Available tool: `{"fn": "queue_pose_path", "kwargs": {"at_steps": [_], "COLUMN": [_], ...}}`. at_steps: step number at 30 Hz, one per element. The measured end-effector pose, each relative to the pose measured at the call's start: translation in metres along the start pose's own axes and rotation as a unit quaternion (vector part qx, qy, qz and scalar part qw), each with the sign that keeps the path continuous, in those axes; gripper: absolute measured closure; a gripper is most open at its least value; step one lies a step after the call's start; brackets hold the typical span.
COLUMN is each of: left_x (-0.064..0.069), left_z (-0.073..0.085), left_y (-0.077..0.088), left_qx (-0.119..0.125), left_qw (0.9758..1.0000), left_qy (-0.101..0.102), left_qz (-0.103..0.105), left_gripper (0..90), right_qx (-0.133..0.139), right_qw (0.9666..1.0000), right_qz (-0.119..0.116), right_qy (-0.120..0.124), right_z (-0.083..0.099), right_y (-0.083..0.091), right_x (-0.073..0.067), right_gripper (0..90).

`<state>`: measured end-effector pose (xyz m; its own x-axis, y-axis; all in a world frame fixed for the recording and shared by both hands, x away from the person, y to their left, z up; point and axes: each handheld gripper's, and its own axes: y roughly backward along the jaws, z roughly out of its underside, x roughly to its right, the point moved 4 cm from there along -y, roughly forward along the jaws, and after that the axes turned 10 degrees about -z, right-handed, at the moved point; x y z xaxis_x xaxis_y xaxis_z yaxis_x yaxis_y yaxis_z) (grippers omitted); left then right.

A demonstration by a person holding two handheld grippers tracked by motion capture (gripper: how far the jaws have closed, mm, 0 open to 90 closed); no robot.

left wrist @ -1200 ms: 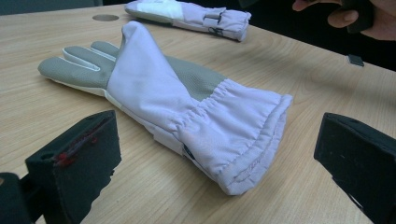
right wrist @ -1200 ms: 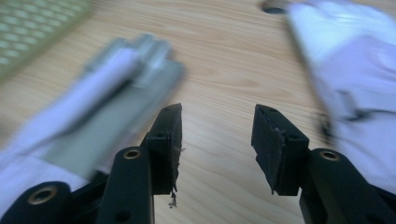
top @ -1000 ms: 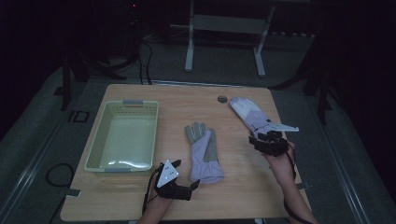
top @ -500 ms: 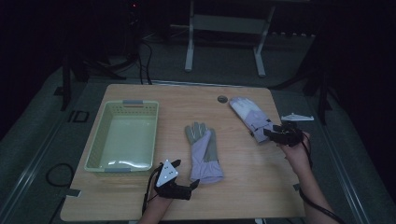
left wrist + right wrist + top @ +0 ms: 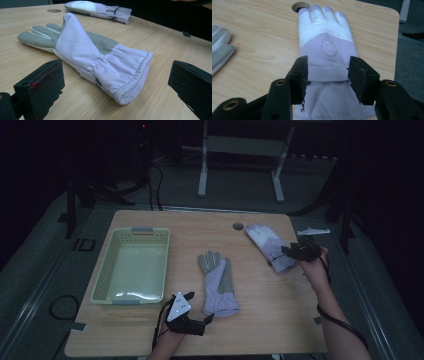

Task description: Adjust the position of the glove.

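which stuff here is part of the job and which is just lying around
In the job:
- glove near the table's far right corner, its cuff between the right tool's jaws
- glove lying mid-table, in front of the open left tool

Just lying about:
- pale green basket
- round hole in the tabletop

gloves: we see two, lilac | near glove [image 5: 219, 281] palm-up mid-counter, thumb folded over | far glove [image 5: 267, 246] back-up, white fingers, by right edge

High view dim and grainy, dark surroundings, both gripper views brighter, near jaws soft, soft shadows under gloves [image 5: 100, 60].
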<state>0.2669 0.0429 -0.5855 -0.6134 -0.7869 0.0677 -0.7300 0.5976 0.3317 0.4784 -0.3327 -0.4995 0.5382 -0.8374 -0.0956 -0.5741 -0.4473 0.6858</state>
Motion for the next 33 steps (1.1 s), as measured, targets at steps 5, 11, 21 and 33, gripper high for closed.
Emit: {"fn": "queue_pose_path", "kwargs": {"at_steps": [5,11,21,33], "left_x": [0.001,0.002,0.001,0.0], "left_z": [0.0,0.0,0.0,0.0], "left_y": [0.0,0.001,0.001,0.001], "left_qx": [0.001,0.003,0.009,0.009], "left_qw": [1.0,0.9999,0.9997,0.9997], "left_qy": [-0.004,-0.008,-0.001,0.003], "left_qz": [-0.004,-0.011,-0.021,-0.021], "left_gripper": [0.7,0.6,0.6,0.6], "right_qx": [-0.012,-0.033,-0.044,-0.078], "right_qw": [0.9999,0.999,0.9988,0.9965], "right_qz": [-0.007,0.008,-0.002,-0.024], "right_qy": [0.008,0.029,0.019,0.015], "right_z": [-0.007,-0.011,-0.015,0.0], "right_y": [-0.014,-0.033,-0.063,-0.091], "right_x": [0.004,0.012,0.026,0.031], "right_gripper": [49.0,50.2,47.9,44.7]}}
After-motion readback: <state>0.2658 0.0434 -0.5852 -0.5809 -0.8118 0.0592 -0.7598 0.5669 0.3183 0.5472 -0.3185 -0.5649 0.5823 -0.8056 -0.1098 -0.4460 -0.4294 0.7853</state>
